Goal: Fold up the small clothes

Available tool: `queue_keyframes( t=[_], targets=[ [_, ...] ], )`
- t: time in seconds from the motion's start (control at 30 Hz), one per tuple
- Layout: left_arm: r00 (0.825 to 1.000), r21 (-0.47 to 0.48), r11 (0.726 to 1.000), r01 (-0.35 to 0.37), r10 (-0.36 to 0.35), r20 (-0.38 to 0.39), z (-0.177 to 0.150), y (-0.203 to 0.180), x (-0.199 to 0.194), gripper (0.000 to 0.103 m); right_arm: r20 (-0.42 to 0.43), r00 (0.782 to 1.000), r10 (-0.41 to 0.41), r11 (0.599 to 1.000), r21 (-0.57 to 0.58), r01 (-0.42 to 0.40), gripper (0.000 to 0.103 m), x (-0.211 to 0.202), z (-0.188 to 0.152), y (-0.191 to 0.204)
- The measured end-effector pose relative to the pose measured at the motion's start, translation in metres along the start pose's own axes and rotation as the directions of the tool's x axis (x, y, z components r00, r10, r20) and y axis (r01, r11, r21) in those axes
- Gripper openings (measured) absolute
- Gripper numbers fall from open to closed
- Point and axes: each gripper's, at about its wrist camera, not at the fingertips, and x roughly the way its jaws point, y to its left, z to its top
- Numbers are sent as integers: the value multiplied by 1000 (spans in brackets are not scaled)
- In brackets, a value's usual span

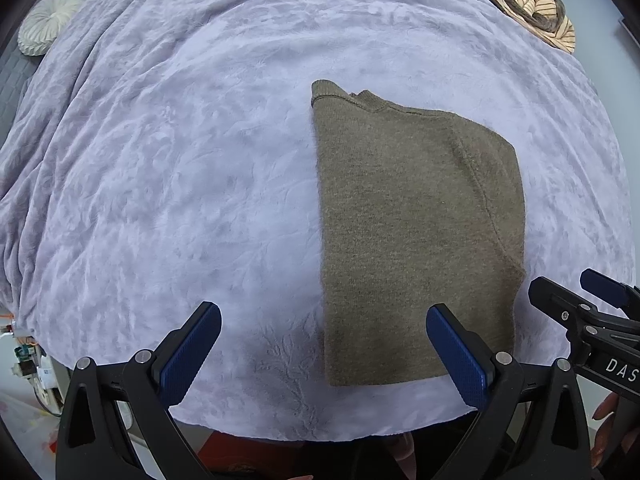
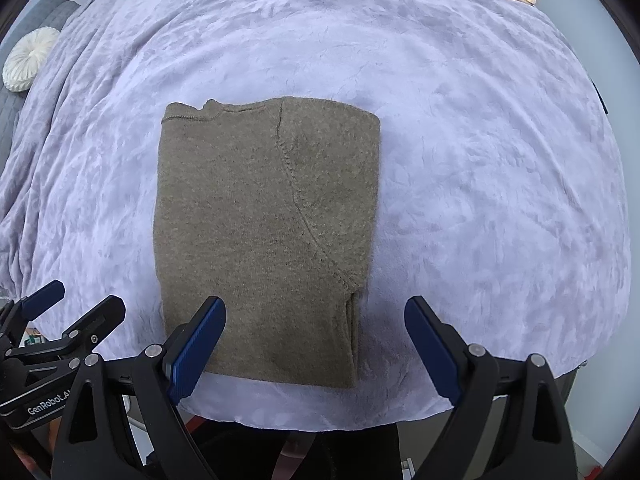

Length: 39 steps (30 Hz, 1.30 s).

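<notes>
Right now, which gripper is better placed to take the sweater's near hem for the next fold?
Probably right. The right gripper hangs open almost straight over the near hem of the brown sweater. The left gripper, also open, sits mostly over bare blanket beside the sweater's left edge.

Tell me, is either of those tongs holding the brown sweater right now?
No. Both the left tongs and right tongs gape open above the folded brown sweater, gripping nothing.

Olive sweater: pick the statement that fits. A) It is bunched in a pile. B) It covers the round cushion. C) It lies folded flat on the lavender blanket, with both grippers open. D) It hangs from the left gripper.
C: the olive sweater lies flat on the lavender blanket, clear of the open left gripper and right gripper.
</notes>
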Motion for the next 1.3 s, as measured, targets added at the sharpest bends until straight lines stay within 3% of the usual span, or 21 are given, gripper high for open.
queue_keyframes(
  t=[1.3],
  targets=[
    [999, 27, 999, -41, 41, 4, -2, 2, 2, 103, -6, 1000, -1, 1000, 0, 1, 93, 2, -4, 3]
  ],
)
